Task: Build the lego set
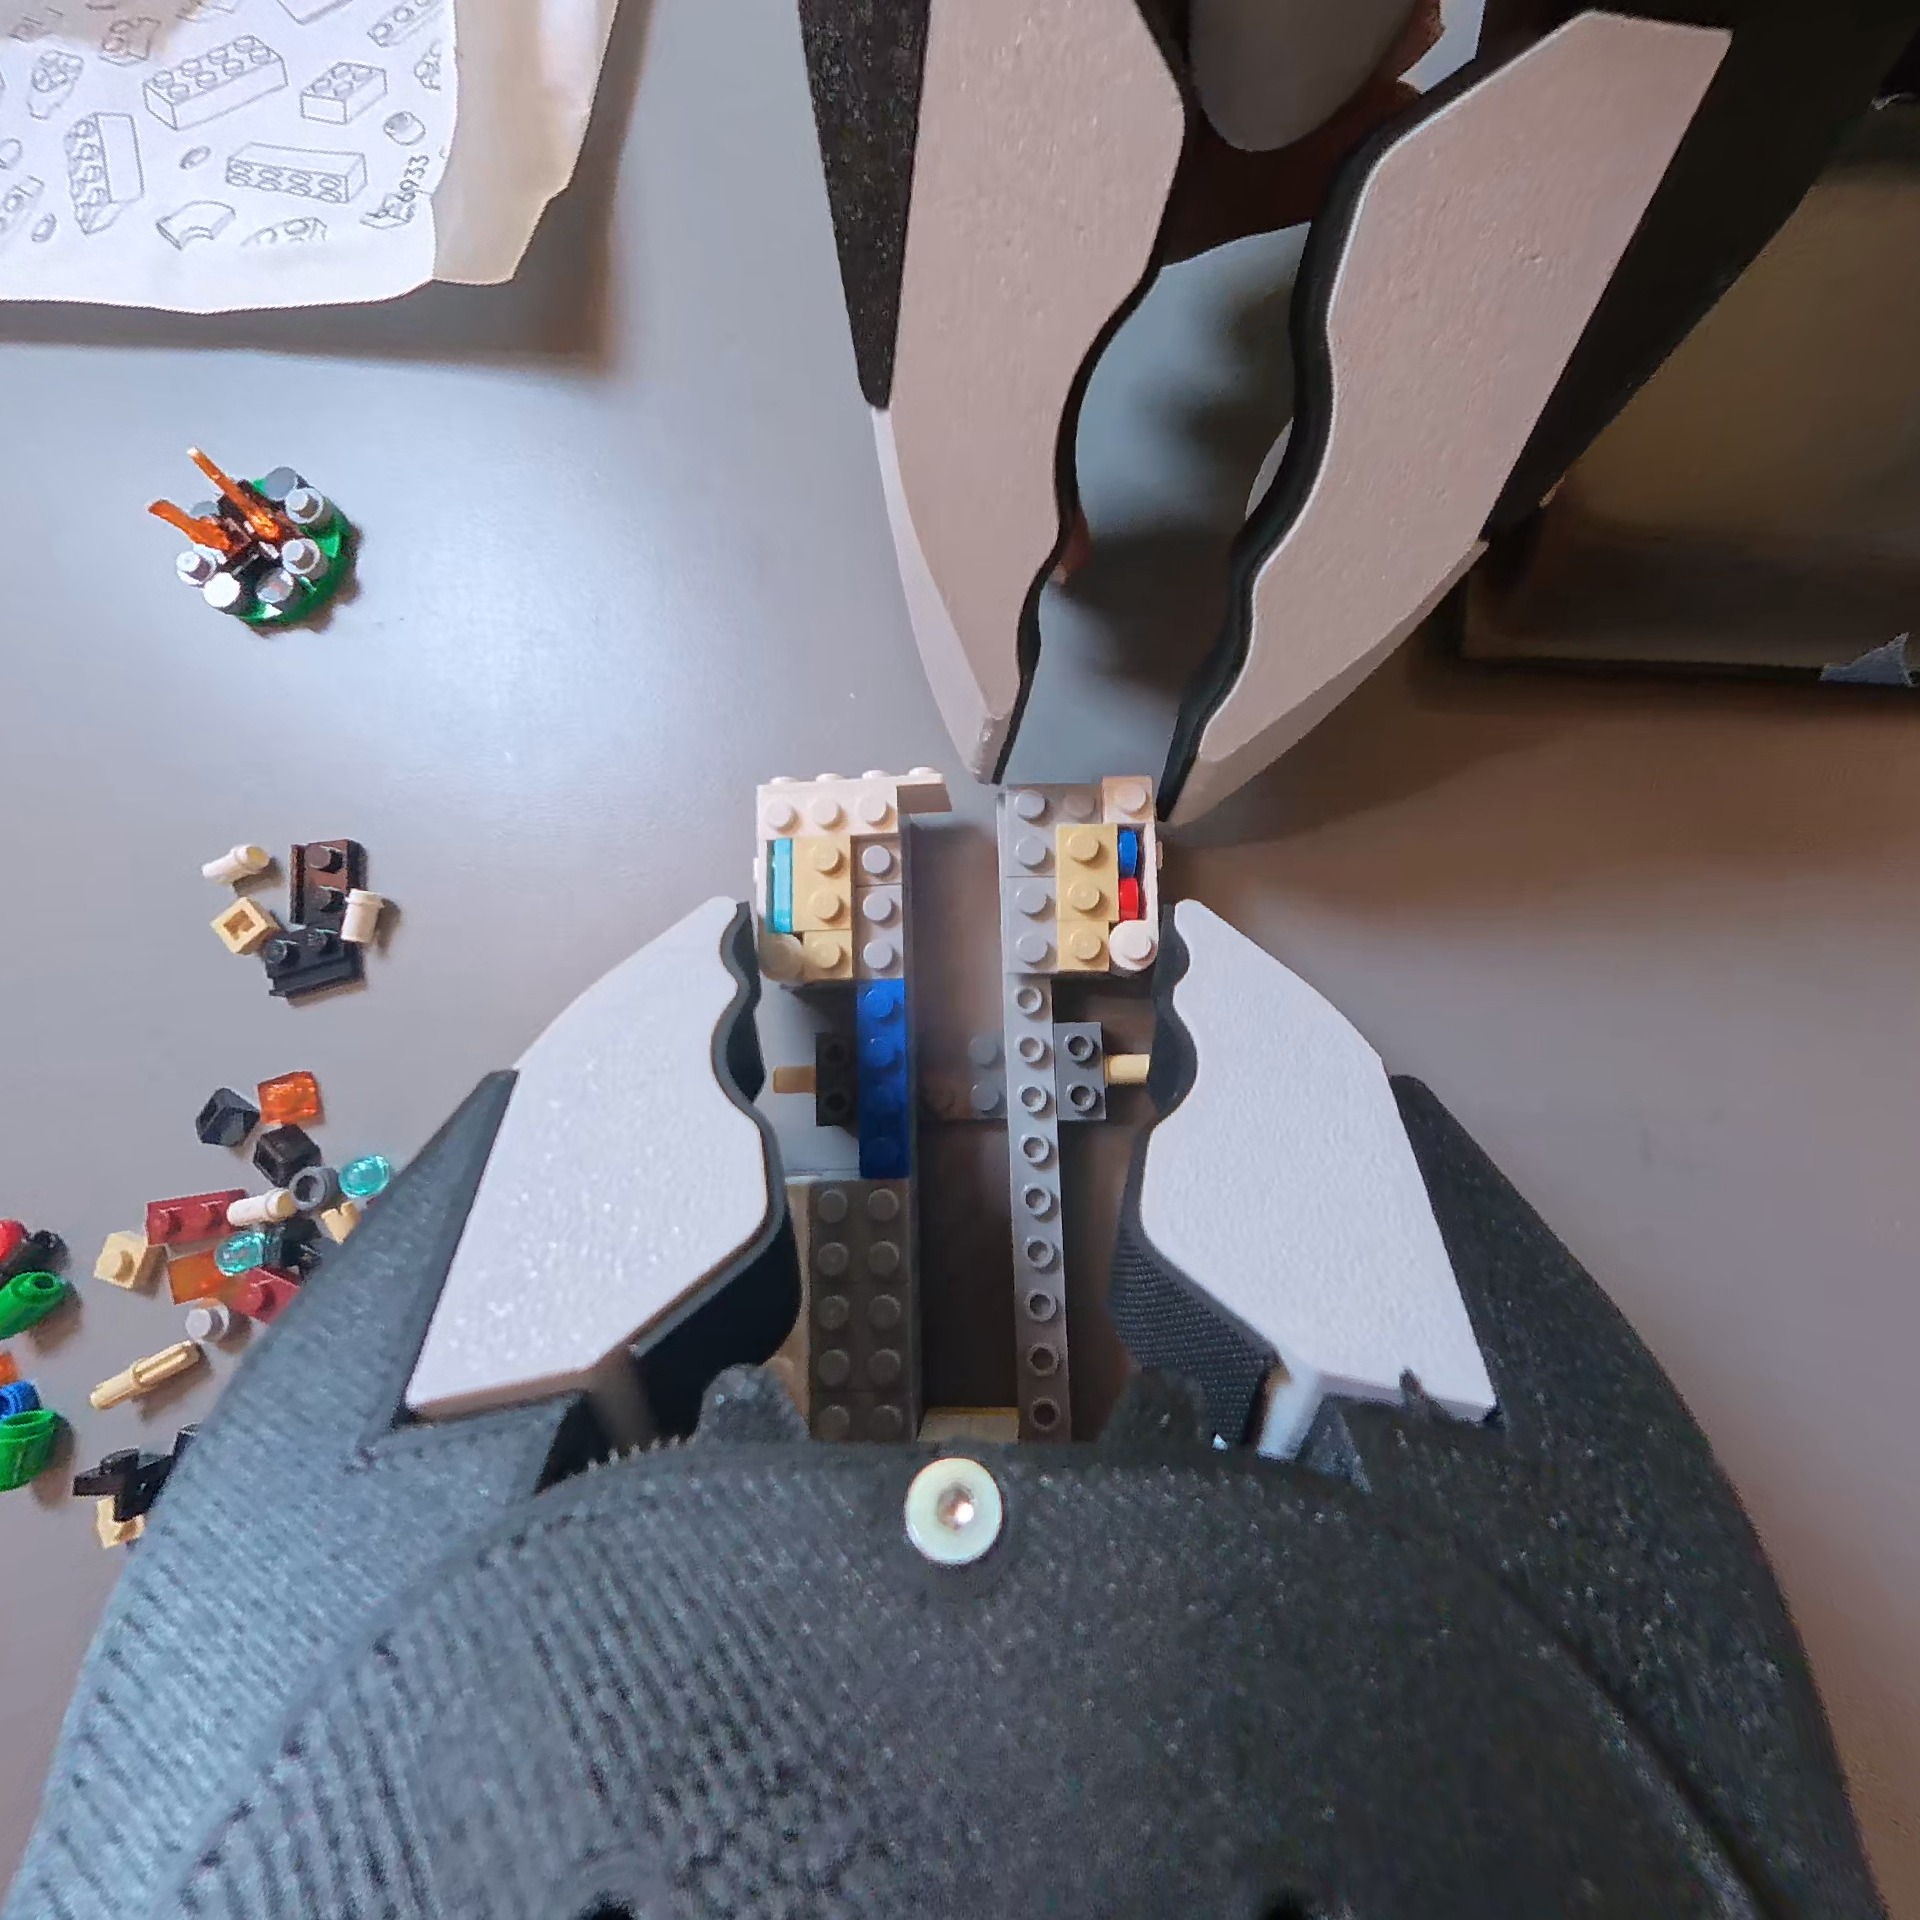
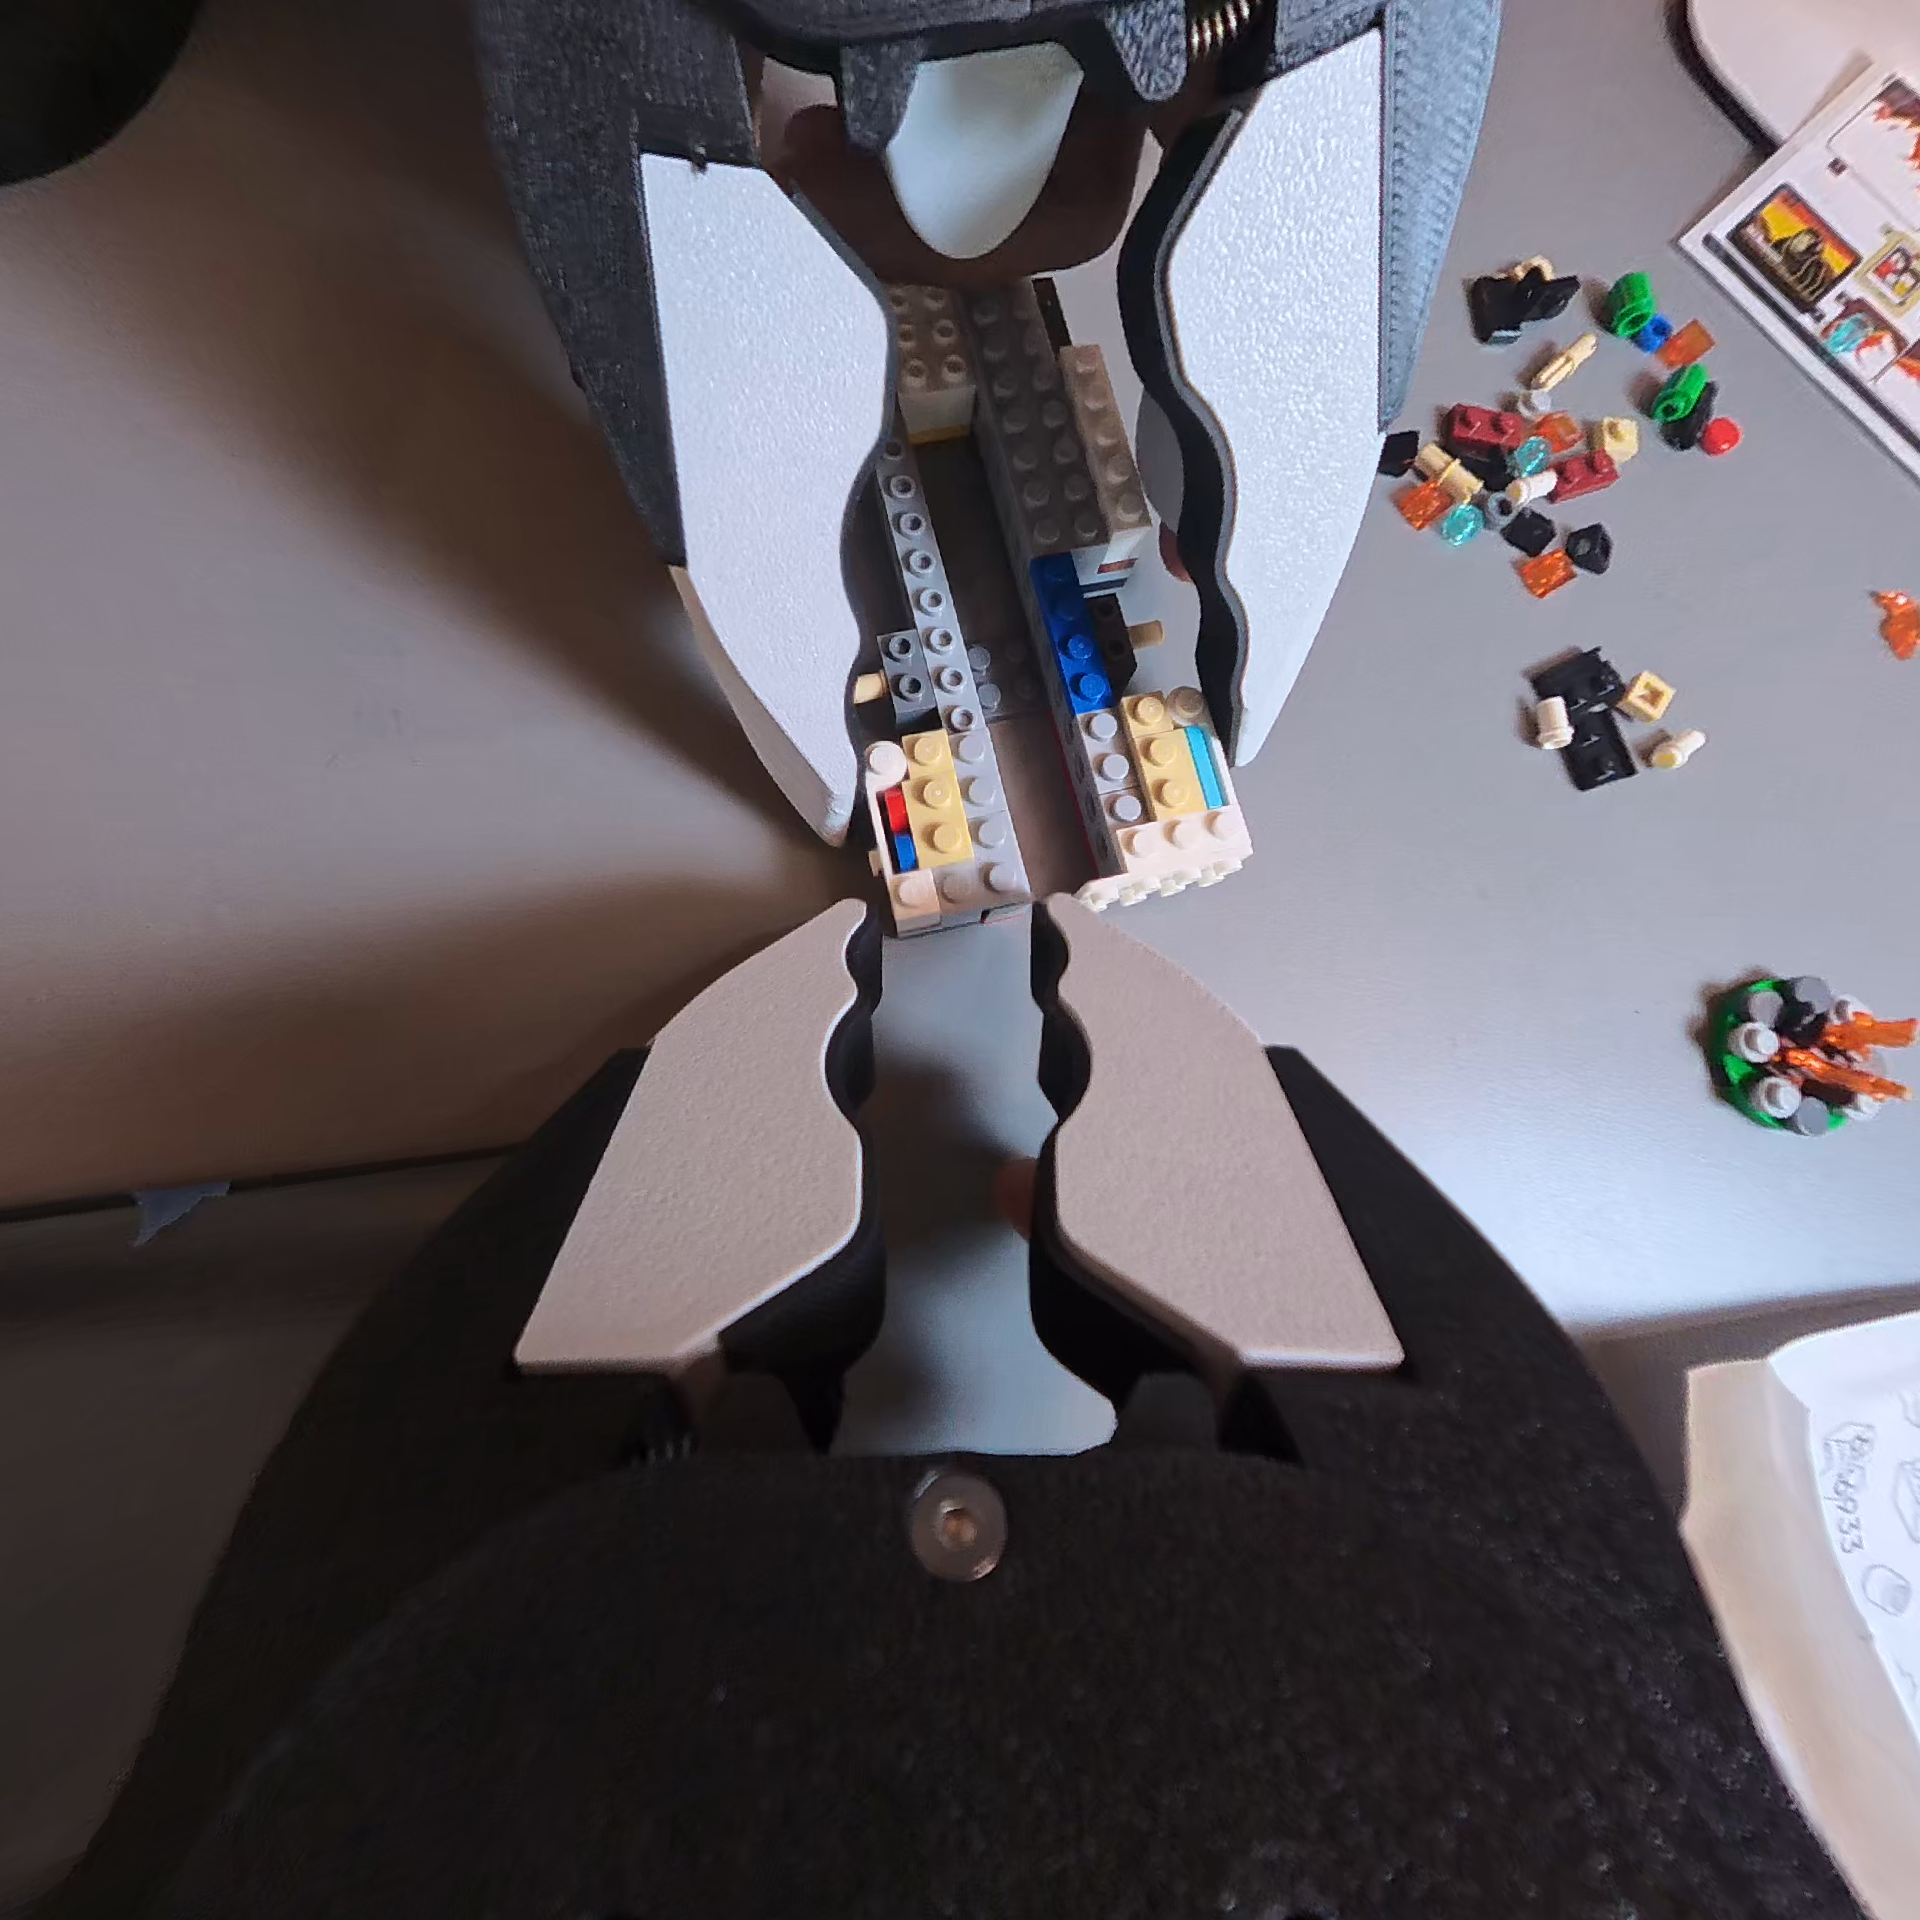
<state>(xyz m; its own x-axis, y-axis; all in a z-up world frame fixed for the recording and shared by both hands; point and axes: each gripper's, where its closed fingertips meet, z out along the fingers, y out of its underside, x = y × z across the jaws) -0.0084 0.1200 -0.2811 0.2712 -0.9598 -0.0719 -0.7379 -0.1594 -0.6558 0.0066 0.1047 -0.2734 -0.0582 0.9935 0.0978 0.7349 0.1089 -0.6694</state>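
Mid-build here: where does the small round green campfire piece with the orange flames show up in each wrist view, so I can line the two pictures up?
Left wrist view: the green campfire piece lies upper left on the grey table, beyond the loose bricks.
Right wrist view: the same piece lies at the right edge, about mid-height.
Shared landmark: the long brick model between the left gripper fingers, centre of both views.

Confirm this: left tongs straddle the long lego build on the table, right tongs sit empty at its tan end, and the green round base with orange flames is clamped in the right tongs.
Wrong on the last point. The green round base with orange flames stands alone on the table, clear of the right tongs, as the right wrist view shows. The left tongs do straddle the long lego build.
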